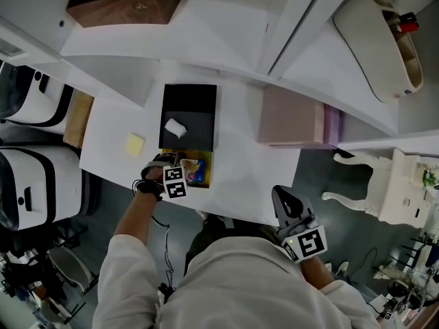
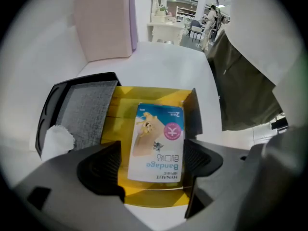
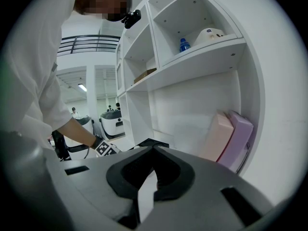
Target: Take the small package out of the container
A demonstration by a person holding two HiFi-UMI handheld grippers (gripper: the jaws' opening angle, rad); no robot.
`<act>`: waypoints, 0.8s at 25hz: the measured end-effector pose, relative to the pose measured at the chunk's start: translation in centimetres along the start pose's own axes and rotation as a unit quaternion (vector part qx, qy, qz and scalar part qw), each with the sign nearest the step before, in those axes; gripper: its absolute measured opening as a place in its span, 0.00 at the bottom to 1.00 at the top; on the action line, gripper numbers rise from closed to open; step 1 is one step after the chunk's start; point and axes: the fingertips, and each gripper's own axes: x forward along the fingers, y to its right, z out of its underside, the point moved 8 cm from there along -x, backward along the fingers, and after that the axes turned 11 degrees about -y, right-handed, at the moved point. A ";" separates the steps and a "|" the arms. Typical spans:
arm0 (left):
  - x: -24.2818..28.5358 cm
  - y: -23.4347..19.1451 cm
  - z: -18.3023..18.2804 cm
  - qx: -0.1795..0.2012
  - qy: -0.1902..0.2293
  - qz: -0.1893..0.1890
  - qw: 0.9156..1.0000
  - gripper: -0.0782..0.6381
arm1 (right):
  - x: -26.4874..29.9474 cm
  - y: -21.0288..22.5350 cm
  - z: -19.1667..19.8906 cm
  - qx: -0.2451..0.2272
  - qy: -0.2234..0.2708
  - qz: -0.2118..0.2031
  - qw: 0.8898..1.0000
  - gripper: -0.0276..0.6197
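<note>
The small package (image 2: pixel 158 143) lies flat in the yellow container (image 2: pixel 149 94), near the near edge of the white table (image 1: pixel 247 177), so it is not out yet. The left gripper (image 2: pixel 151 165) points down over it, jaws apart and straddling the package without visibly pressing. Closing and lifting seem to remain, while the right gripper (image 3: pixel 153 150) waits off to the right, jaws together and empty.

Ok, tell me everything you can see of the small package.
The package is a flat rectangular pack, glossy by its look, blue and white with a tan picture, a pink round badge and the word Bandage. It lies flat on the floor of the yellow container. The left gripper straddles it from above, jaws apart; whether the pads touch its edges is unclear.
</note>
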 end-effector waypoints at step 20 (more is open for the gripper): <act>1.9 -0.2 -1.7 0.036 -0.023 0.004 0.999 0.67 | -0.4 1.2 0.8 0.022 0.002 0.010 1.000 0.08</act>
